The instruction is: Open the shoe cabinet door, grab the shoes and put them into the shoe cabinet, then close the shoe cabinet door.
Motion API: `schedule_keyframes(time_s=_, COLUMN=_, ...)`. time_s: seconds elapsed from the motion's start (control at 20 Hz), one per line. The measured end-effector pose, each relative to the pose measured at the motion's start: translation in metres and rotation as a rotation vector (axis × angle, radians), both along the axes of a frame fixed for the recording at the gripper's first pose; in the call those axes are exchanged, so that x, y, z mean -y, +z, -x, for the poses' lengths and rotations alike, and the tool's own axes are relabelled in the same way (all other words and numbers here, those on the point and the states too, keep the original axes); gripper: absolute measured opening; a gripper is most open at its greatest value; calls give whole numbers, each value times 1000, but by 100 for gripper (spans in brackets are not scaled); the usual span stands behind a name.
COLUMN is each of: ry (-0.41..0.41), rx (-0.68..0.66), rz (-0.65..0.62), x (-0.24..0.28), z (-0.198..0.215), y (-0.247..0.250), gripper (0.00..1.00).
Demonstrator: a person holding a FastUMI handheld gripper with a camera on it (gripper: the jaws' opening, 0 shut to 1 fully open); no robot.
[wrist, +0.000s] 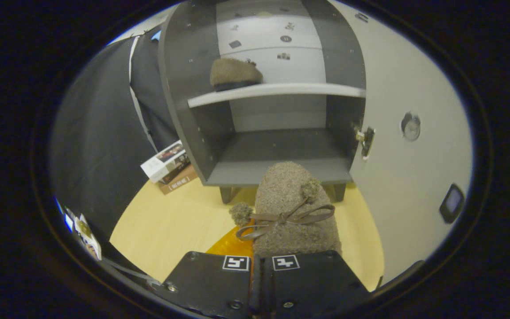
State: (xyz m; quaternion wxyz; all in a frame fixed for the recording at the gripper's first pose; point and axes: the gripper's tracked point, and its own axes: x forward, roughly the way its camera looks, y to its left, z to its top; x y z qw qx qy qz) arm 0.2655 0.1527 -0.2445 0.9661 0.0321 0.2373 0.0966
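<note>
A brown fuzzy shoe [292, 208] with a ribbon bow and two pompoms sticks out forward from my gripper [255, 270]. The fingers are nearly together and shut on its near end. The shoe's toe points at the grey shoe cabinet [277, 173], just in front of its bottom compartment. The cabinet's door [405, 177] hangs open to the right, with a round knob [410, 126] on it. A matching brown shoe [235, 73] rests on the left part of the upper shelf [277, 91]. The bottom compartment holds nothing.
The cabinet stands on short legs on a light wooden floor [171, 226]. A small stack of books [168, 166] lies to the cabinet's left against the black cloth wall. An orange-yellow object [230, 246] shows under the held shoe, left of it.
</note>
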Motion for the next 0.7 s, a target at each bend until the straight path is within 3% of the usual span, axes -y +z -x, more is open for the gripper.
schedule_keyframes(time_s=0.35, ry=-27, rx=196, rz=31, x=3, z=-18, y=118, gripper=6)
schedule_keyframes(time_s=0.7, ry=-22, rx=338, rz=40, x=-17, z=-82, y=212, gripper=6)
